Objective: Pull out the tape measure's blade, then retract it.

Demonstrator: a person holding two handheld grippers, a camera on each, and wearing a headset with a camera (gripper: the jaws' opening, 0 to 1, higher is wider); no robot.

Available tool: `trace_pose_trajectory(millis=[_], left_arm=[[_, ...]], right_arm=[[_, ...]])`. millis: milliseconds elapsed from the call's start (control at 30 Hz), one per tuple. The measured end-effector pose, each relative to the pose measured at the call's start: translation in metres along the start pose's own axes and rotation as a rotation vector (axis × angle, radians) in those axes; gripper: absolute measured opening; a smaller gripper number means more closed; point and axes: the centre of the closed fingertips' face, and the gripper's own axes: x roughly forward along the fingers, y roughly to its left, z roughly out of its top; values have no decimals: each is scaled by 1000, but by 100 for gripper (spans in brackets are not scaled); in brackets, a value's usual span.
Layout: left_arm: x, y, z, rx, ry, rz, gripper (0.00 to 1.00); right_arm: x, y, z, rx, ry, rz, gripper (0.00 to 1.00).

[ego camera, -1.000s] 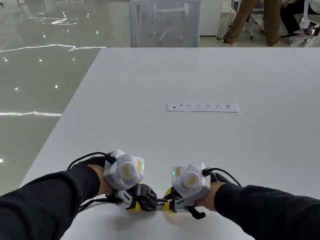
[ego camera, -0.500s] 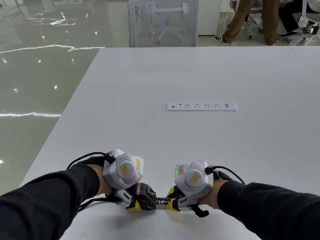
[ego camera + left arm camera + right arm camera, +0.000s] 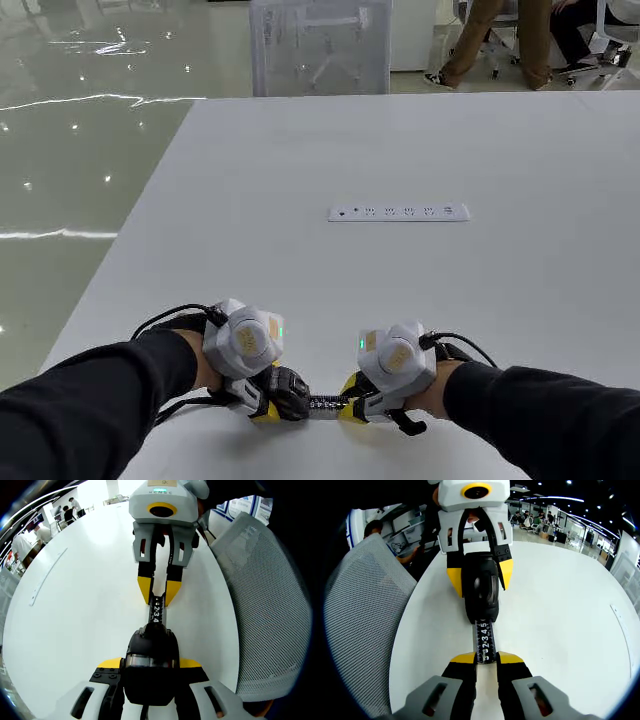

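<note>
Tabletop [image 3: 400,140], white, near edge: the left gripper [image 3: 268,399] clamps the black tape measure [image 3: 291,391] by its case, a short numbered stretch of blade [image 3: 326,404] runs across to the right gripper [image 3: 351,408], whose yellow-tipped jaws pinch its end; a power strip [image 3: 398,212] lies well apart, farther back.

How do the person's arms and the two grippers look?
Both arms wear dark long sleeves. The left gripper and right gripper have rounded white housings with a yellowish patch and a small green light, black jaws with yellow tips, and black cables.
</note>
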Motion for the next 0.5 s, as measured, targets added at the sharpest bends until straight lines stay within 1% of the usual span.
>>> trace_pose_trajectory(millis=[500], left_arm=[[0,0,0,-6,2,1,35]], right_arm=[[-10,-1,-13,5,10,-9,11]])
